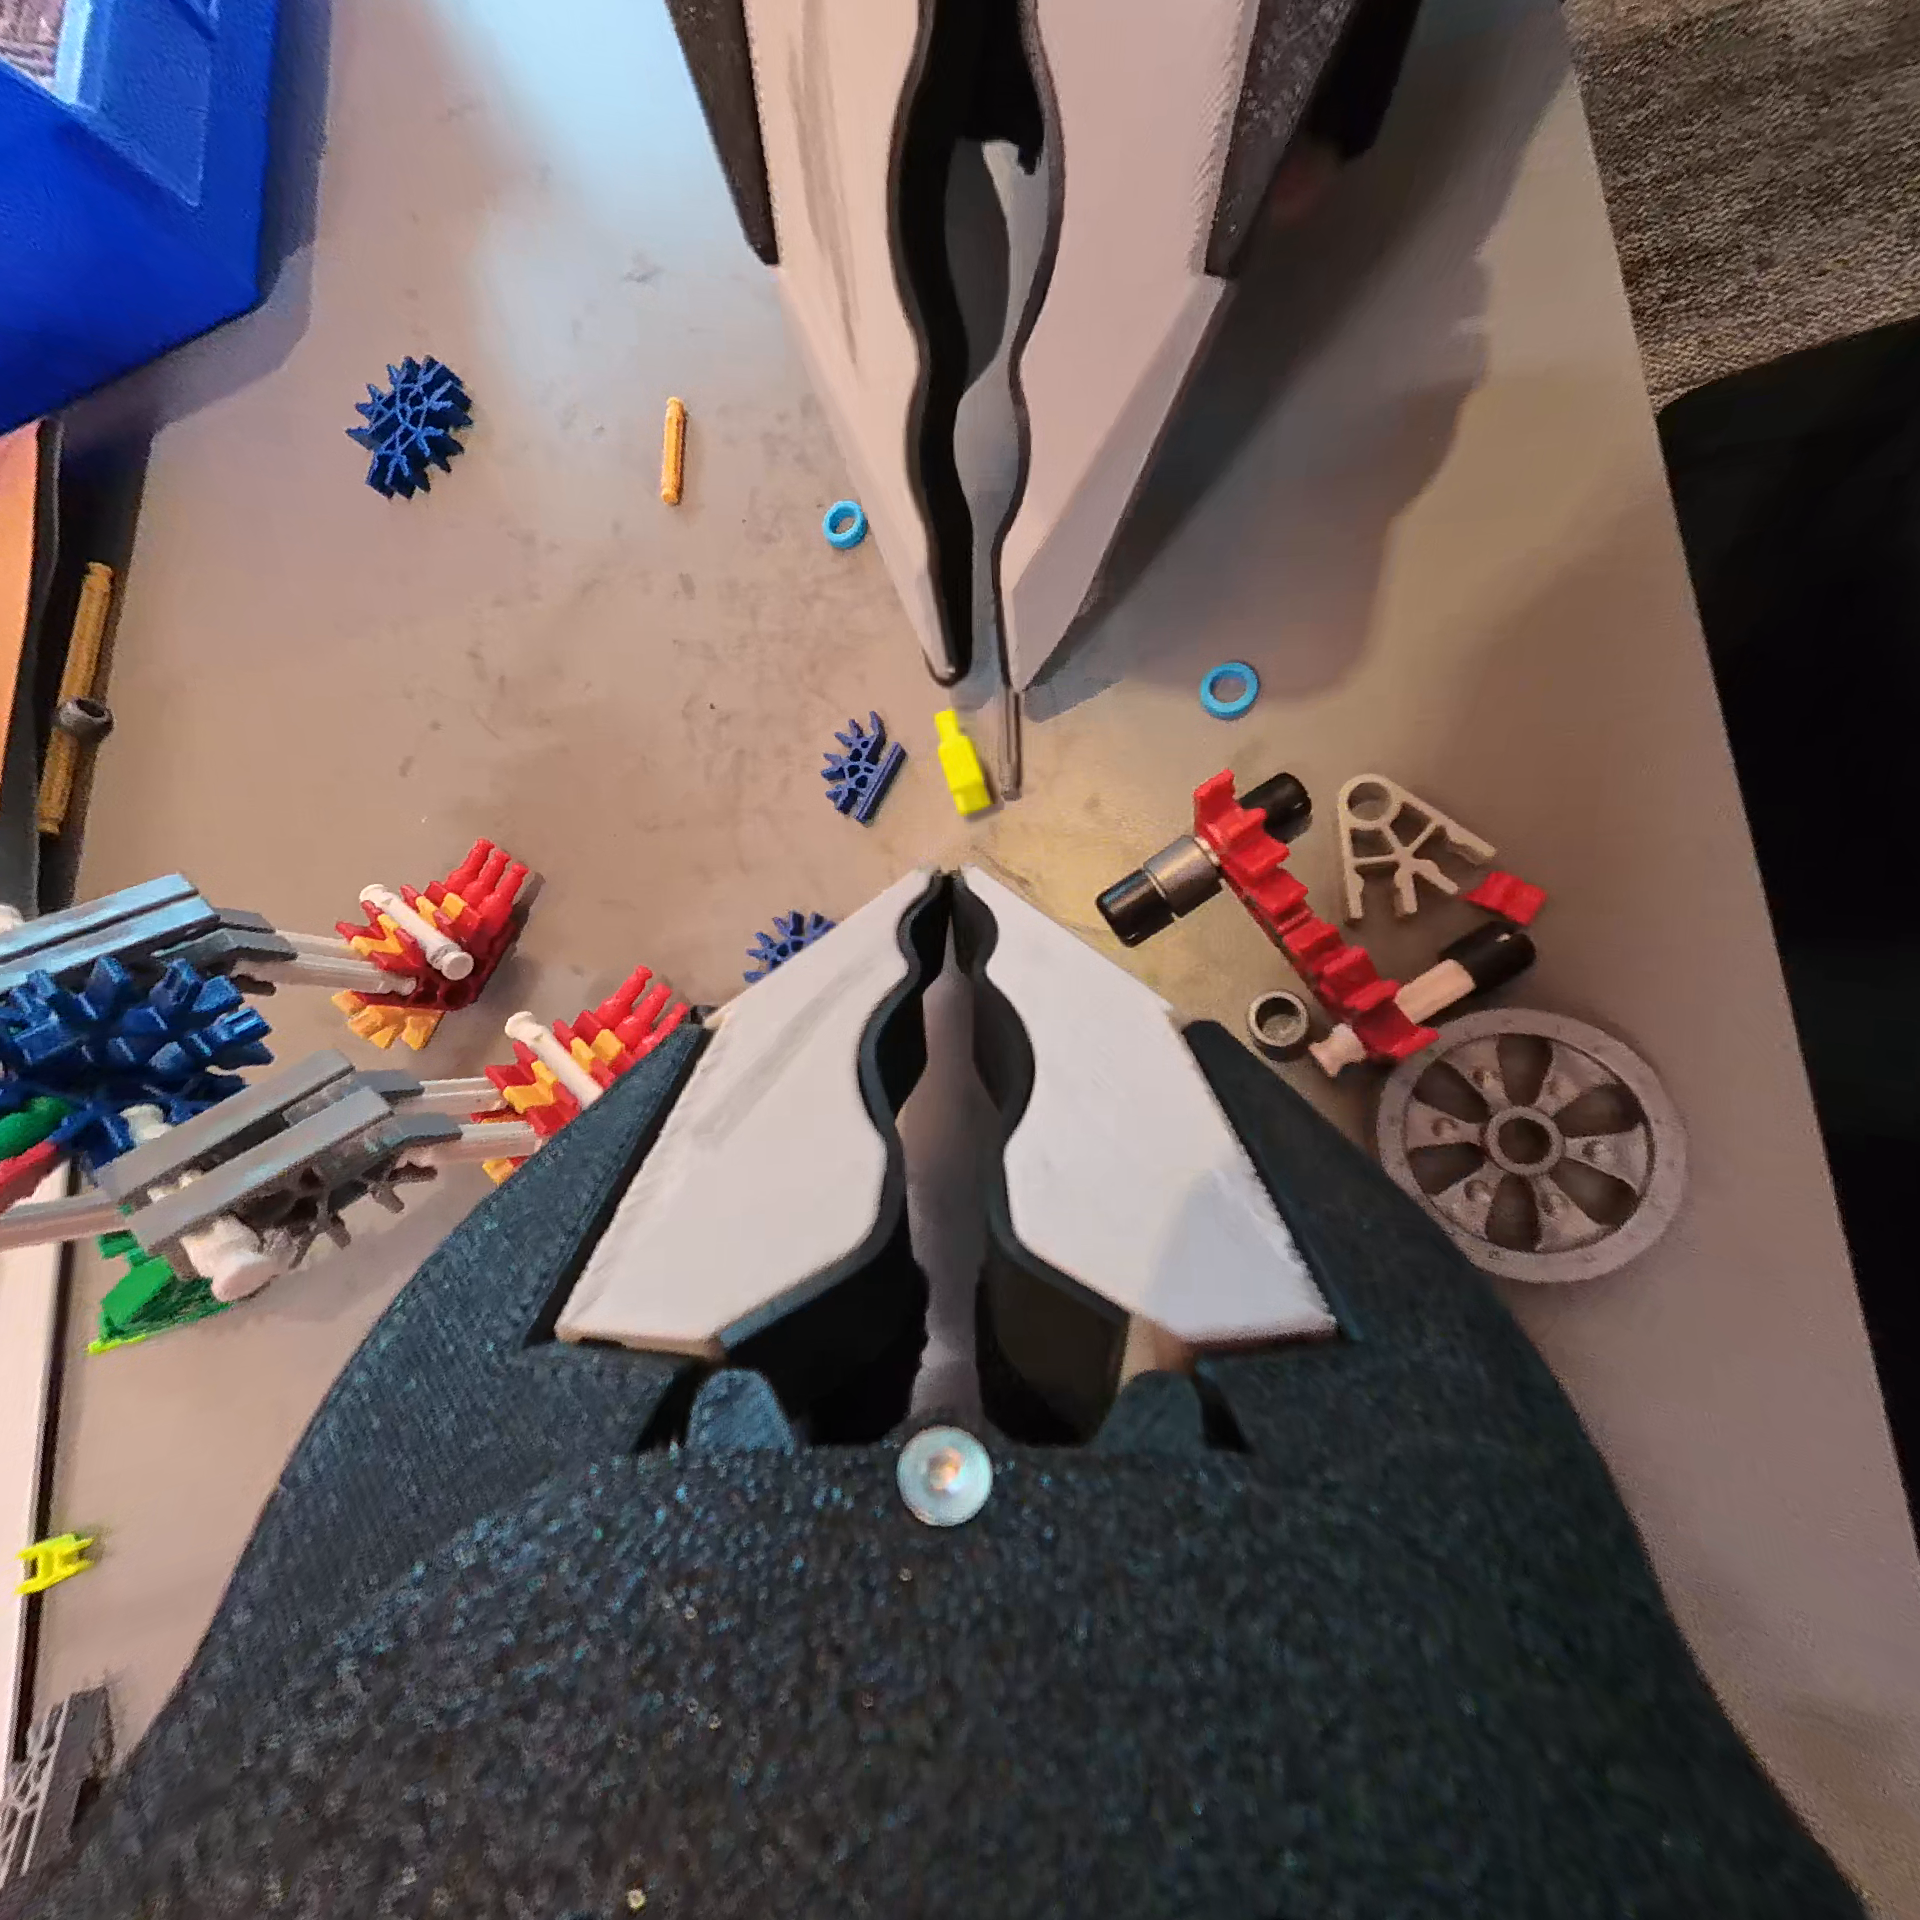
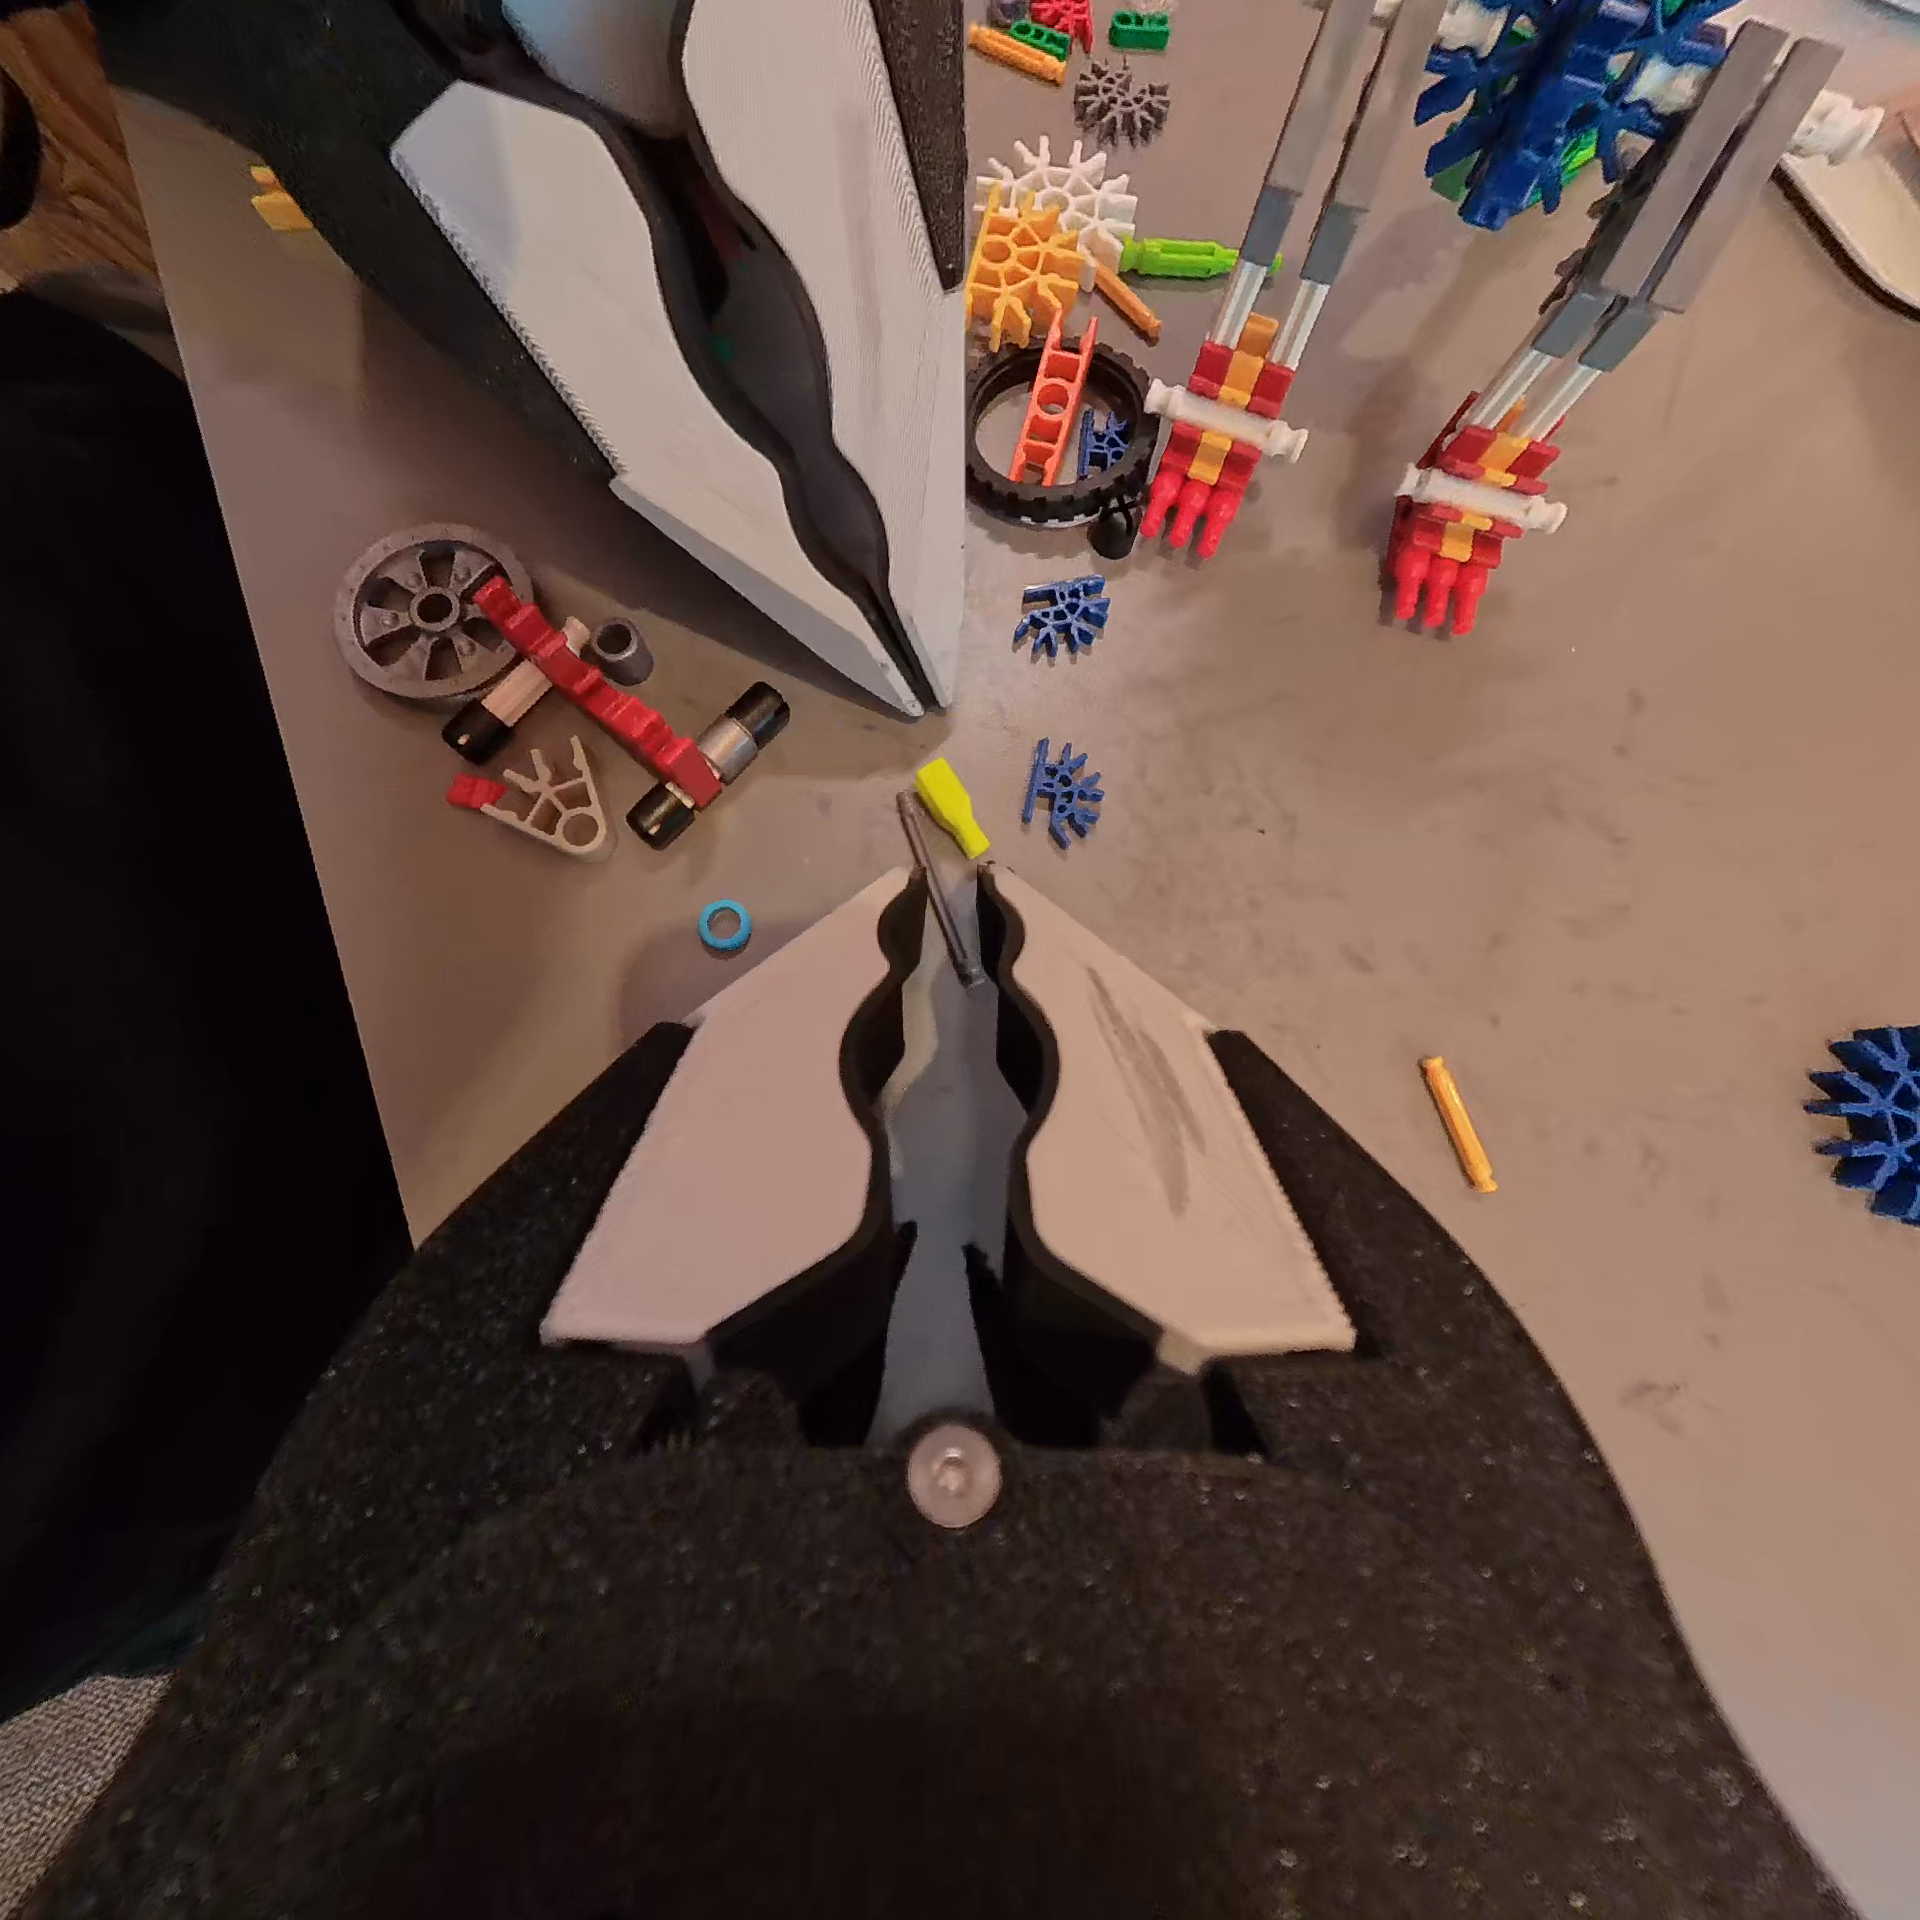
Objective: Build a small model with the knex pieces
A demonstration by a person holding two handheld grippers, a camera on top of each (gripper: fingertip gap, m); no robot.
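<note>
Two grippers meet tip to tip at the centre of both views. The right gripper (image 2: 948, 883) is closed on a thin grey rod (image 2: 940, 883), whose free end sticks out past its tips, just beside a yellow clip (image 2: 951, 808) lying on the table (image 2: 1351, 831). The left gripper (image 1: 951, 883) has its tips pressed together with nothing visible between them, and it hovers near the same clip. To my eye, the grip on the rod sits far back, so keeping the rod straight and the pinch firm would matter if its tip is to meet the clip cleanly. Around them, in the right wrist view: two small blue connectors (image 2: 1062, 792) right of centre, one light-blue ring (image 2: 722, 925) at lower left (the left wrist view shows two), one grey wheel (image 2: 431, 613) at left with a red toothed bar (image 2: 597, 691) across it, one orange rod (image 2: 1458, 1122) at right, one black tyre (image 2: 997, 488) above centre, and two red-and-yellow legs (image 2: 1216, 457) of a built model at upper right.
</note>
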